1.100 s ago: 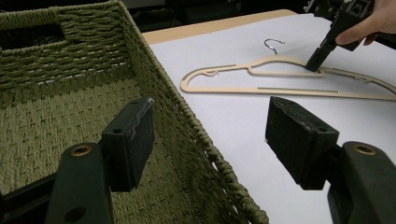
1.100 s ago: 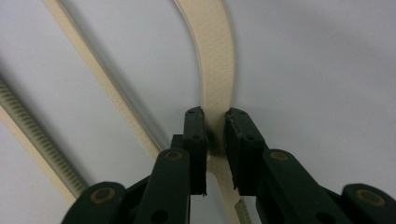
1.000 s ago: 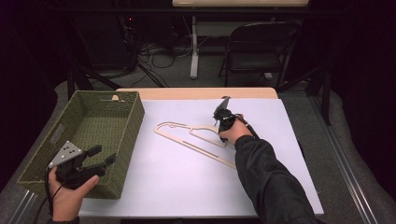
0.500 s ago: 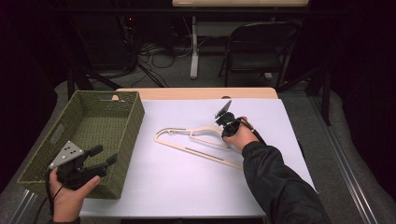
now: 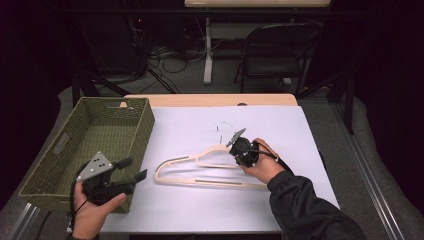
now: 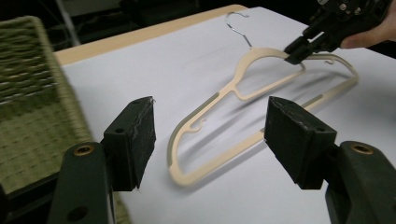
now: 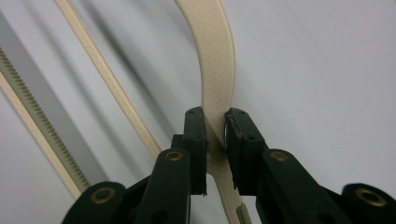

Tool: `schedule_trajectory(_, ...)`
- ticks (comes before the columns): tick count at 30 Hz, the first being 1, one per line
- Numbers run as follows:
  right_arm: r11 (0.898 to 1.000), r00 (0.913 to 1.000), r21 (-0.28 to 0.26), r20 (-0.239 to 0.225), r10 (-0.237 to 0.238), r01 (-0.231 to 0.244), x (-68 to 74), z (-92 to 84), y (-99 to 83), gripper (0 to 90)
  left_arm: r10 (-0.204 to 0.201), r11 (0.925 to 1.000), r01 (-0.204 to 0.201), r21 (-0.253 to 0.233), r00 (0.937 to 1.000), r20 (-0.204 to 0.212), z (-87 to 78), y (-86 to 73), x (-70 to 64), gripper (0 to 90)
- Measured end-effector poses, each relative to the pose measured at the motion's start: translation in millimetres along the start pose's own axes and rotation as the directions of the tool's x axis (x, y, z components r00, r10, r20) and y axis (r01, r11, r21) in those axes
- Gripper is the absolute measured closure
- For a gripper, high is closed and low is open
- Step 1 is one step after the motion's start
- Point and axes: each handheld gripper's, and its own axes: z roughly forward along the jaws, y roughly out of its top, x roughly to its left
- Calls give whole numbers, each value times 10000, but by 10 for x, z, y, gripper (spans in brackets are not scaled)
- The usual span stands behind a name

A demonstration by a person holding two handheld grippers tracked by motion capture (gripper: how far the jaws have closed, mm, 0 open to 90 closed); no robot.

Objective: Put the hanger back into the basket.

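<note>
The cream hanger (image 5: 212, 167) lies on the white sheet over the worktop (image 5: 280, 125), partly lifted so that it casts a shadow, its wire hook (image 5: 223, 129) pointing to the far edge. The right tongs (image 5: 239, 146) are pinching its flat, finely ribbed upper arm, the pads pressed on either side of the strip; the right hand (image 5: 260, 162) reaches in from the near right in a dark sleeve. The left tongs (image 5: 132, 170) stand spread with nothing between them, held low in the left hand (image 5: 92, 210) at the near corner of the woven green basket (image 5: 142, 122). Behind the worktop the room is dark, with a folding chair (image 5: 277, 50) and cables on the floor.
</note>
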Motion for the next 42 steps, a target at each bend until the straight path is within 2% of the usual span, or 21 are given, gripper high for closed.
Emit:
schedule_trajectory(1,9996,9996,-76,84,-266,267,29,-24,-17,786,28,10000,-29,60,9999,153,43,13,-33,340)
schedule_trajectory(2,9984,9978,194,366,-547,540,61,-73,-25,786,80,9999,-84,134,9996,279,86,28,-66,341)
schedule_trajectory(4,9957,9960,-310,209,-865,871,99,-85,-71,786,183,9995,-196,241,9985,521,168,56,-126,346)
schedule_trajectory(5,9944,9937,-172,438,-1034,1042,126,-112,-89,786,229,9993,-248,281,9976,652,206,70,-149,351)
schedule_trajectory(6,9912,9906,-308,502,-1270,1287,157,-126,-125,786,226,9992,-251,315,9968,769,244,83,-169,361)
schedule_trajectory(9,9864,9866,-544,592,-1521,1553,186,-145,-159,785,211,9984,-259,493,9951,963,369,119,-224,363)
schedule_trajectory(12,9798,9828,-898,627,-1737,1789,222,-175,-193,786,326,9957,-441,815,9900,1370,510,152,-269,389)
schedule_trajectory(14,9700,9748,-1059,675,-2127,2190,241,-198,-210,786,392,9937,-547,975,9872,1543,591,173,-297,389)
schedule_trajectory(17,9663,9734,-1261,742,-2166,2246,280,-214,-234,786,412,9909,-624,1190,9842,1724,685,207,-325,390)
schedule_trajectory(18,9581,9680,-1437,779,-2386,2478,296,-224,-250,786,389,9898,-625,1284,9832,1782,715,219,-331,398)
schedule_trajectory(19,9581,9680,-1437,779,-2386,2478,296,-224,-250,786,345,9889,-602,1358,9823,1841,743,228,-340,398)
schedule_trajectory(21,9537,9651,-1539,837,-2482,2586,318,-236,-265,786,490,9852,-812,1509,9773,2063,799,249,-357,398)
schedule_trajectory(26,9400,9554,-1782,1065,-2756,2910,356,-269,-278,786,705,9763,-1114,1858,9744,2134,926,265,-361,397)
schedule_trajectory(27,9378,9543,-1846,1106,-2775,2941,364,-272,-281,786,671,9761,-1098,1877,9731,2203,945,264,-353,404)
schedule_trajectory(28,9327,9492,-1843,1157,-2926,3100,360,-276,-281,786,543,9768,-997,1895,9714,2311,970,262,-341,413)
schedule_trajectory(30,9311,9489,-1925,1244,-2900,3098,383,-284,-290,786,143,9758,-713,2065,9640,2655,1015,266,-314,430)
schedule_trajectory(32,9209,9412,-2041,1355,-3093,3320,387,-289,-289,786,58,9751,-668,2115,9608,2772,1070,261,-300,431)
schedule_trajectory(36,9158,9379,-2133,1459,-3146,3404,412,-288,-292,786,131,9660,-872,2434,9566,2911,1169,248,-286,441)
schedule_trajectory(38,9143,9365,-2136,1481,-3178,3441,420,-283,-289,785,-14,9627,-820,2579,9515,3078,1230,232,-279,447)
schedule_trajectory(40,9042,9284,-2220,1593,-3357,3650,421,-286,-285,785,-118,9568,-843,2782,9450,3267,1288,214,-270,449)
schedule_trajectory(42,9072,9312,-2216,1578,-3286,3577,434,-285,-285,785,-222,9503,-861,2990,9397,3412,1341,192,-268,453)
